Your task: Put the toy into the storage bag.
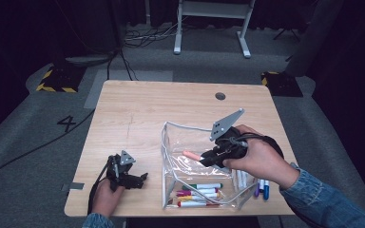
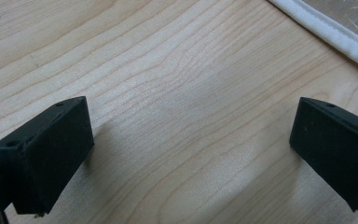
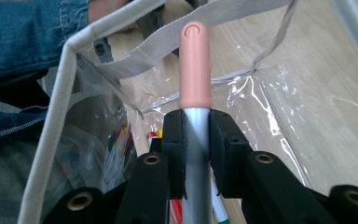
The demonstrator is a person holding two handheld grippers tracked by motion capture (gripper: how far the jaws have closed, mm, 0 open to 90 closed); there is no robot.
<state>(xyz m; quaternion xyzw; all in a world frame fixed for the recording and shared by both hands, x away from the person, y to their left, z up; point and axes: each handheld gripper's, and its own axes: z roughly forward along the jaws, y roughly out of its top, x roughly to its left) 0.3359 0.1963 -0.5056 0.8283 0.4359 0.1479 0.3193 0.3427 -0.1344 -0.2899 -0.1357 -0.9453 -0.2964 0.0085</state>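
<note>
A clear plastic pouch (image 1: 171,142) with white piping stands open on the wooden table (image 1: 138,104); several markers (image 1: 199,194) lie in its near end. My right gripper (image 1: 208,157) hovers over the pouch mouth, shut on a marker with a grey barrel and a salmon-pink cap (image 1: 191,155). In the right gripper view the pads clamp the marker's barrel (image 3: 196,130), the pink cap (image 3: 195,65) pointing into the pouch (image 3: 65,60). My left gripper (image 1: 140,179) rests on the table left of the pouch, open, with bare wood between its jaws (image 2: 191,154).
More markers (image 1: 261,187) lie on the table right of the pouch, under the right forearm. The pouch's white edge (image 2: 335,37) shows at the top right of the left gripper view. A cable hole (image 1: 220,96) sits near the table's far edge.
</note>
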